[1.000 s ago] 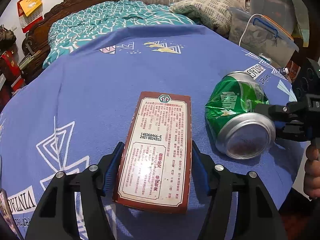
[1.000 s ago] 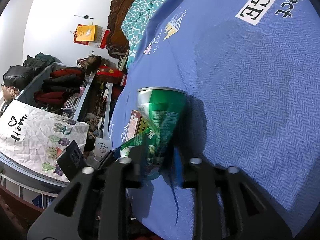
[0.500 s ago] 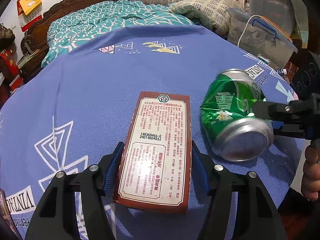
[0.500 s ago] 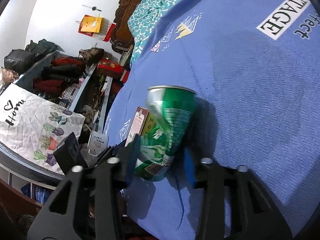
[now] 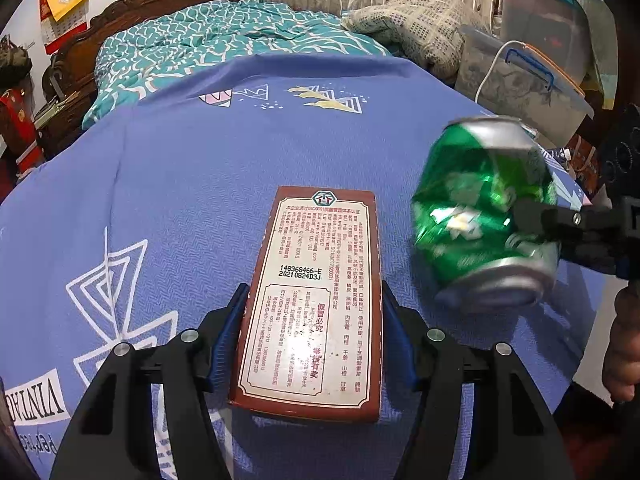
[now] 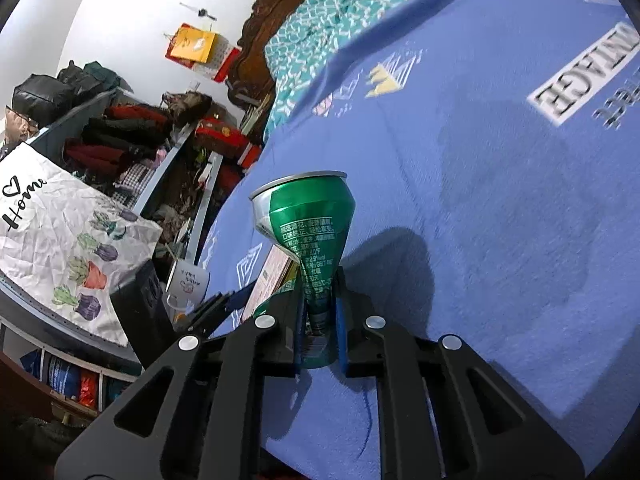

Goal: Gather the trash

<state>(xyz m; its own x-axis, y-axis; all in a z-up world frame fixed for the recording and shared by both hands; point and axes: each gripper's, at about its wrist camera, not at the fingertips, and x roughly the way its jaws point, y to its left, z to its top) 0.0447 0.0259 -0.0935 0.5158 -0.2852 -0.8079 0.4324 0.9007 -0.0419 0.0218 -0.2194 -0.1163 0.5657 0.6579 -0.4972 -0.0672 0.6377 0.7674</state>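
Observation:
A flat brown box (image 5: 316, 296) with a printed label lies on the blue cloth between the fingers of my left gripper (image 5: 314, 312). The blue pads sit against its two long sides. A crushed green can (image 5: 486, 212) is pinched in my right gripper (image 6: 318, 312) and held just above the cloth, to the right of the box. In the right wrist view the can (image 6: 308, 236) is squeezed flat at the pads, and the box (image 6: 272, 276) shows behind it.
The blue patterned cloth (image 5: 168, 184) covers a round table. A teal quilted bed (image 5: 208, 40) lies behind it. Clear storage bins (image 5: 524, 76) stand at the right. Cluttered shelves (image 6: 132, 148) and a white cactus-print cloth (image 6: 60, 240) are beside the table.
My right gripper has squeezed the can tighter and lifted it off the cloth, tilting it more upright. The left gripper and the box have stayed in place.

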